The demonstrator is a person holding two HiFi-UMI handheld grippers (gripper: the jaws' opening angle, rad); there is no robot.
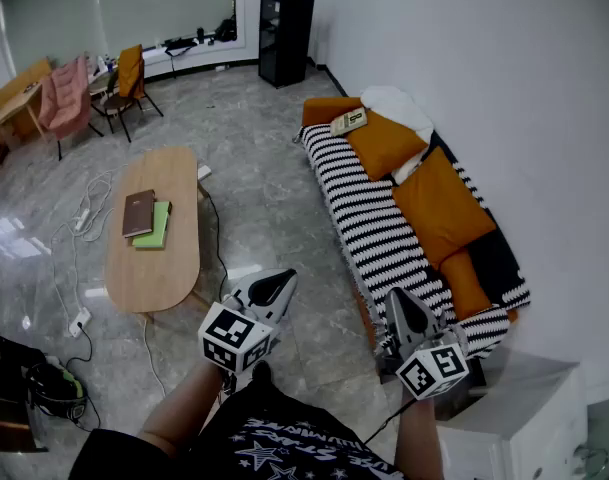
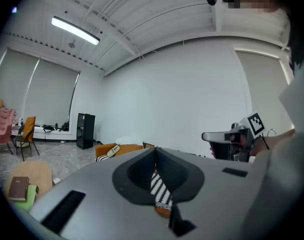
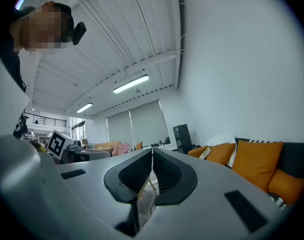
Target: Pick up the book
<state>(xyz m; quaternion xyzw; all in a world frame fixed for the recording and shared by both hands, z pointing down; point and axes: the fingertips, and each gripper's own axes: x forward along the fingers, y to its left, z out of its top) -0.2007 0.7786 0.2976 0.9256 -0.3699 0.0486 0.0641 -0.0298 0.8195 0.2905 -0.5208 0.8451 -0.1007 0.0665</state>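
A pale book [image 1: 349, 121] lies on an orange cushion at the far end of the striped sofa [image 1: 369, 218]; the same book shows small in the left gripper view [image 2: 114, 149] and the right gripper view [image 3: 205, 152]. A brown book [image 1: 138, 213] and a green book [image 1: 154, 226] lie on the oval wooden table [image 1: 149, 268]; the brown book [image 2: 18, 188] is also low at the left of the left gripper view. My left gripper [image 1: 284, 280] [image 2: 155, 151] and right gripper [image 1: 396, 298] [image 3: 152, 151] are held near my body, both shut and empty, far from every book.
A black cabinet [image 1: 285, 38] stands at the far wall, with chairs [image 1: 69, 103] at the back left. Cables and power strips [image 1: 81, 318] trail on the floor beside the table. A white unit [image 1: 514, 418] sits at the near right, a helmet [image 1: 54, 393] near left.
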